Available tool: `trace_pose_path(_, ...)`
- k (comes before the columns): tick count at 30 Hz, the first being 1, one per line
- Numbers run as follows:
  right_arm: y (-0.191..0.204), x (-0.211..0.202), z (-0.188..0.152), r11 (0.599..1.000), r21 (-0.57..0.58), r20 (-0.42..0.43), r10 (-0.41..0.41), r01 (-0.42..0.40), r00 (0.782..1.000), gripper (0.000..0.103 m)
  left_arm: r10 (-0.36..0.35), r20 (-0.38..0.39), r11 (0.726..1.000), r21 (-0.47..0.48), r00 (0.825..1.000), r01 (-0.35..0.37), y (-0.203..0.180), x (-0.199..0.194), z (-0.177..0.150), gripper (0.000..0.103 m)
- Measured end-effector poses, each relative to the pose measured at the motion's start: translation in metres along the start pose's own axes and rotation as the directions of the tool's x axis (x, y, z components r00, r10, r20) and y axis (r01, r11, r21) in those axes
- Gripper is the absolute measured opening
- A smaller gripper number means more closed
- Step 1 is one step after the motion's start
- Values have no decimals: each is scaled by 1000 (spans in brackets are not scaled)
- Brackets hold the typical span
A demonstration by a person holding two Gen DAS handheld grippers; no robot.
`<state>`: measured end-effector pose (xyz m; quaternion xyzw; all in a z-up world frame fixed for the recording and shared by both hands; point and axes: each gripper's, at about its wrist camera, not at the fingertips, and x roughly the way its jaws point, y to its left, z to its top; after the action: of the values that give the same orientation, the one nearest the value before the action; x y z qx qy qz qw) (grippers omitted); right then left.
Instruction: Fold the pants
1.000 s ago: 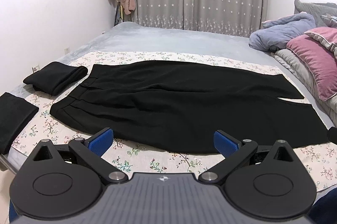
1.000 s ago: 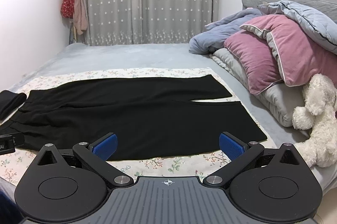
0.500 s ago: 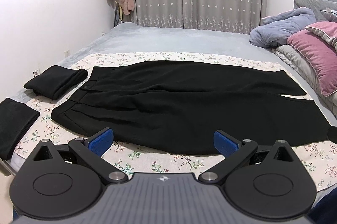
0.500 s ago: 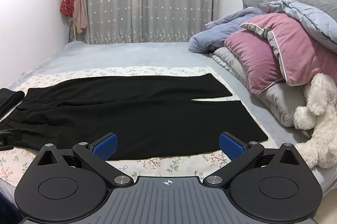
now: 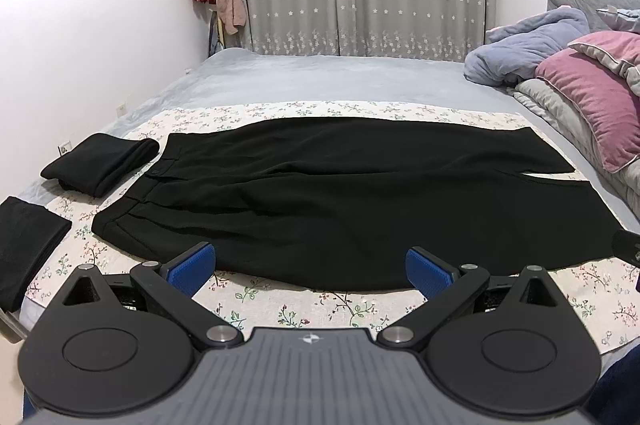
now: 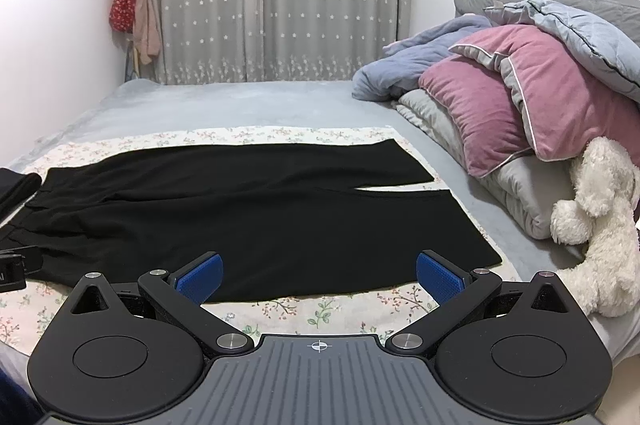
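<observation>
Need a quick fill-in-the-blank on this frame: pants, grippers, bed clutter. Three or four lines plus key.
1. The black pants lie flat on a ____-patterned sheet.
2. The left gripper and right gripper are both ____.
3. The white plush toy leans against a ____ pillow.
4. Beside the waistband lie ____ folded black garments.

Missing words: floral; open; pink; two

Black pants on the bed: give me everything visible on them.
The black pants lie spread flat and unfolded on a floral cloth over the bed. The fabric looks matte and thin, with soft creases. The waistband, with pleats and what looks like a small button, is at the left; both legs run right, lying together and parting only near the hems, where a sliver of cloth shows. A folded black garment lies just beyond the waistband. Neither hand-held gripper touches them: left and right are both open, near the front edge.
</observation>
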<state>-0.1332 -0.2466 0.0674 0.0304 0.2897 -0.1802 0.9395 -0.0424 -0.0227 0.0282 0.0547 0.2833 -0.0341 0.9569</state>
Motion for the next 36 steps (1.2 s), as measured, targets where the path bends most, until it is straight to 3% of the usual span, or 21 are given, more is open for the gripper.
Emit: trace_pose_path(36,1,10,-8,1000,-12,-11,-4,3,1000,103,-12,-13,1000,20,1000,13,-12,6,-9,103)
